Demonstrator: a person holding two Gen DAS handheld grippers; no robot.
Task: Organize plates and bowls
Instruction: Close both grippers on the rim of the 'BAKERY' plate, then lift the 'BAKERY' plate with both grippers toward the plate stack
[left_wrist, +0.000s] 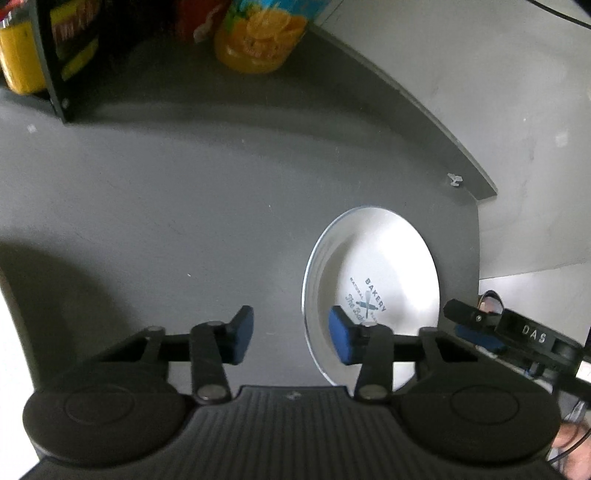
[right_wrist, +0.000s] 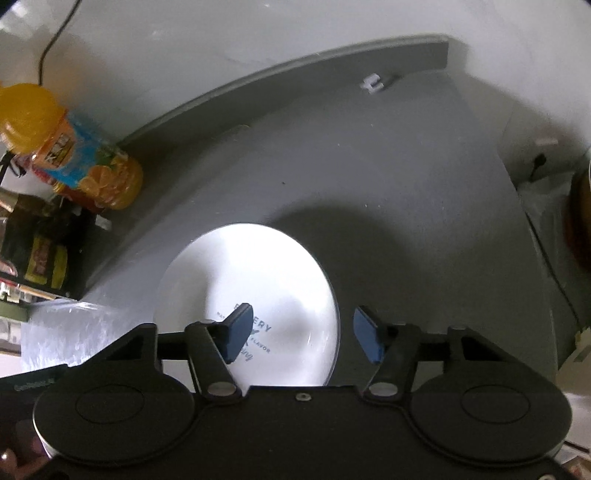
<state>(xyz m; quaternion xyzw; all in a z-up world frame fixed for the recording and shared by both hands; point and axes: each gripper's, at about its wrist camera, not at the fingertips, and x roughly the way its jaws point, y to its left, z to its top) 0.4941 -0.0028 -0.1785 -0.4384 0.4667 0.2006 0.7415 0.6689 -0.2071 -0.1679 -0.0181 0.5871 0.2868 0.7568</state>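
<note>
A white plate (left_wrist: 384, 258) with a blue bakery logo lies flat on the grey counter (left_wrist: 184, 206). My left gripper (left_wrist: 291, 336) is open above the plate's left rim, one blue pad over the plate and the other over bare counter. The right gripper's tip (left_wrist: 476, 321) shows at that view's right edge. In the right wrist view the same plate (right_wrist: 251, 273) lies under my right gripper (right_wrist: 299, 338), which is open, its left pad over the logo and its right pad just past the plate's right rim. Nothing is held.
An orange juice bottle (left_wrist: 258, 37) and dark snack packs (left_wrist: 70, 48) stand at the counter's back left. The same bottle (right_wrist: 74, 151) lies in the right view's left. A low grey backsplash (right_wrist: 295, 74) borders the counter against the white wall. A small white clip (right_wrist: 375, 83) sits near the far corner.
</note>
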